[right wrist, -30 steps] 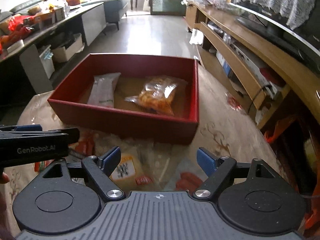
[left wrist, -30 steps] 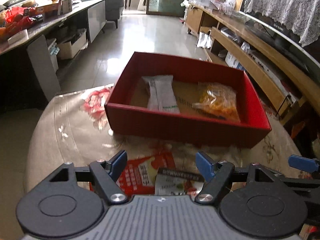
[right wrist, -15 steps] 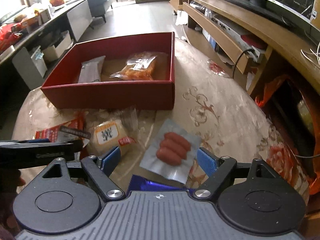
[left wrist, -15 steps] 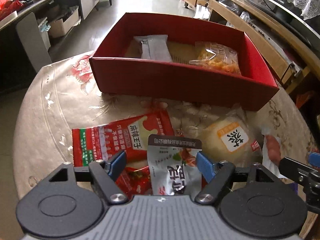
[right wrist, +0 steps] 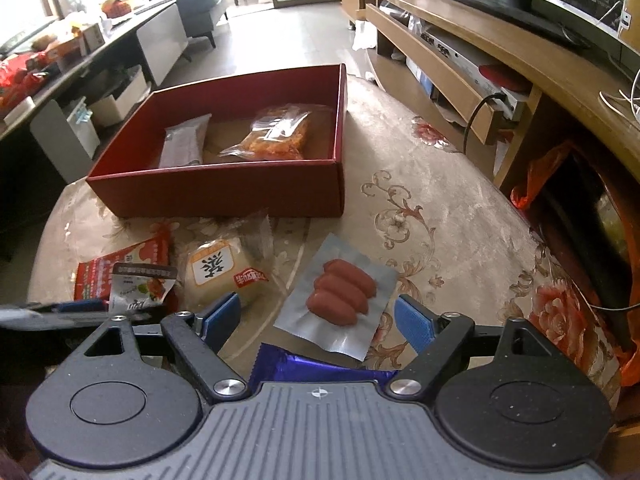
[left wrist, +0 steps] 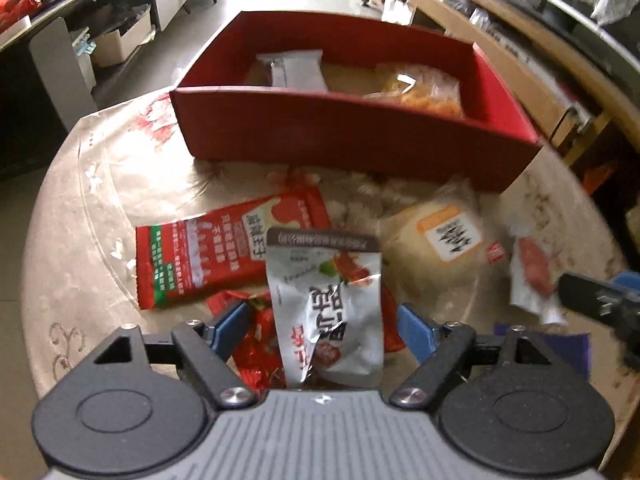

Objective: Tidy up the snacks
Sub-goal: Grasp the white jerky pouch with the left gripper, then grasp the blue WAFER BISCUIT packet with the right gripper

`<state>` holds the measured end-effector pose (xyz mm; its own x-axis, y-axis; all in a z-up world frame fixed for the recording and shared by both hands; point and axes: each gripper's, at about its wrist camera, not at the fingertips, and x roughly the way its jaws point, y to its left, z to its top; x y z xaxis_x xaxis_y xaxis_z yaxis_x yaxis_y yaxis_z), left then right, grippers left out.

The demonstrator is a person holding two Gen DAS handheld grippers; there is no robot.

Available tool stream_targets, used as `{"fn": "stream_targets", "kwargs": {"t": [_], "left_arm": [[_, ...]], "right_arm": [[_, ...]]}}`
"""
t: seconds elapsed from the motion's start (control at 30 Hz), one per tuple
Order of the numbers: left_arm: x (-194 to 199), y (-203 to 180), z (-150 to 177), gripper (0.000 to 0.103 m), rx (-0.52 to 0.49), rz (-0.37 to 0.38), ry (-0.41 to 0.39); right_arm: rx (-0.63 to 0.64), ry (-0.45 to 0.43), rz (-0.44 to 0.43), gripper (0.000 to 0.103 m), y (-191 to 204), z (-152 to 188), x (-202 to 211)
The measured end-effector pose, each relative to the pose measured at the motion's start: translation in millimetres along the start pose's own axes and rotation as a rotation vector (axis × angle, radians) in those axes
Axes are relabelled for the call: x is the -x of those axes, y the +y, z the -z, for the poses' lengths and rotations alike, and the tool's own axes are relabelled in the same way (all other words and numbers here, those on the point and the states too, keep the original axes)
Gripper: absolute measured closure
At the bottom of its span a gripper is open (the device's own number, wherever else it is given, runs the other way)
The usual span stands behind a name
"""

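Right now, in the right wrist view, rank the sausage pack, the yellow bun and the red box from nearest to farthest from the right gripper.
1. Sausage pack: just ahead, between the open right gripper's fingers.
2. Yellow bun: ahead, to the left.
3. Red box: farthest, up the table.

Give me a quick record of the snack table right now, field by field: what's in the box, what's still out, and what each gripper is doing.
container: red box, open top, on the round table
in box: white wrapped bar; clear bag of orange snacks
still on table: red packet; silver pouch; bun in clear wrap; sausage pack; purple wrapper
left gripper: jaws open, on either side of the silver pouch
right gripper: jaws open, on either side of the sausage pack
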<state>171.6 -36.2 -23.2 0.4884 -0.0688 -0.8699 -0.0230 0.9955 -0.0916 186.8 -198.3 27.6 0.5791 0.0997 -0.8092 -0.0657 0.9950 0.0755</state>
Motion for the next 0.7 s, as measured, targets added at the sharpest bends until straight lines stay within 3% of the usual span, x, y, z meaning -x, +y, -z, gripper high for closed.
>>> {"fn": "stream_targets", "kwargs": {"t": [0.13, 0.2, 0.23, 0.7], "left_arm": [[-1.1, 2.8, -1.3, 0.025, 0.028, -0.009, -0.008], [0.7, 3.6, -1.0, 0.042, 0.021, -0.028, -0.011], [1.1, 4.4, -0.9, 0.044, 0.014, -0.032, -0.010], [23.7, 27.1, 17.0, 0.048, 0.051, 0.027, -0.007]], "right_arm": [[-0.006, 0.006, 0.004, 0.014, -4.4, 1.4, 1.1], [-0.014, 0.006, 0.007, 0.014, -6.0, 0.6, 1.3], [-0.016, 0.005, 0.005, 0.014, -6.6, 0.6, 1.4], [-0.021, 0.037, 0.010, 0.014, -7.9, 22.8, 7.6]]}}
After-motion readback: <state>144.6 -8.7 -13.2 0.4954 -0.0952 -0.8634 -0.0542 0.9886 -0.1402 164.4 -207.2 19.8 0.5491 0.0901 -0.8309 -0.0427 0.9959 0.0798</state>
